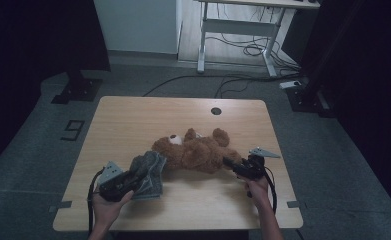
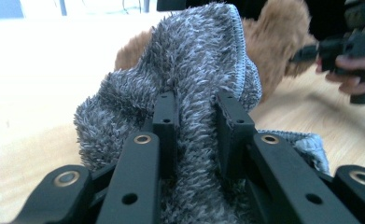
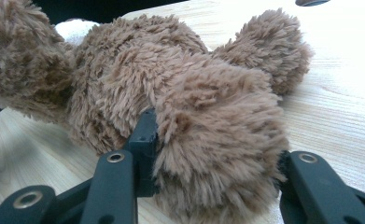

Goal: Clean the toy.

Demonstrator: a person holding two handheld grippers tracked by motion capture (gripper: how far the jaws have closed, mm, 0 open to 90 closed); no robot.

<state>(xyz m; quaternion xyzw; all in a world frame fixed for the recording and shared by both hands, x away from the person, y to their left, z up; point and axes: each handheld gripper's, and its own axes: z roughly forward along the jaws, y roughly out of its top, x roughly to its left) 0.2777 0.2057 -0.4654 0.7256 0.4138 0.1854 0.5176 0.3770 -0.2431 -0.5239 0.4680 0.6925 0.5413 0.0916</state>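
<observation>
A brown teddy bear (image 1: 195,150) lies on its back across the middle of the wooden table (image 1: 133,120). A fluffy grey cloth (image 1: 150,172) is bunched beside the bear's head. My left gripper (image 1: 133,179) is shut on a fold of the grey cloth (image 2: 194,93) and holds it raised off the table, both pads pressed into the pile. My right gripper (image 1: 231,164) is shut on one of the teddy bear's legs (image 3: 217,149), the plush bulging between its jaws. In the left gripper view the teddy bear (image 2: 278,42) lies behind the cloth, with the right gripper (image 2: 306,53) beyond it.
A round cable hole (image 1: 216,111) sits near the table's far edge. A white desk frame (image 1: 238,30) with loose cables (image 1: 253,50) stands on the floor behind. Black stand bases (image 1: 78,90) flank the table. Bare wood lies on the table's far half and along its front edge.
</observation>
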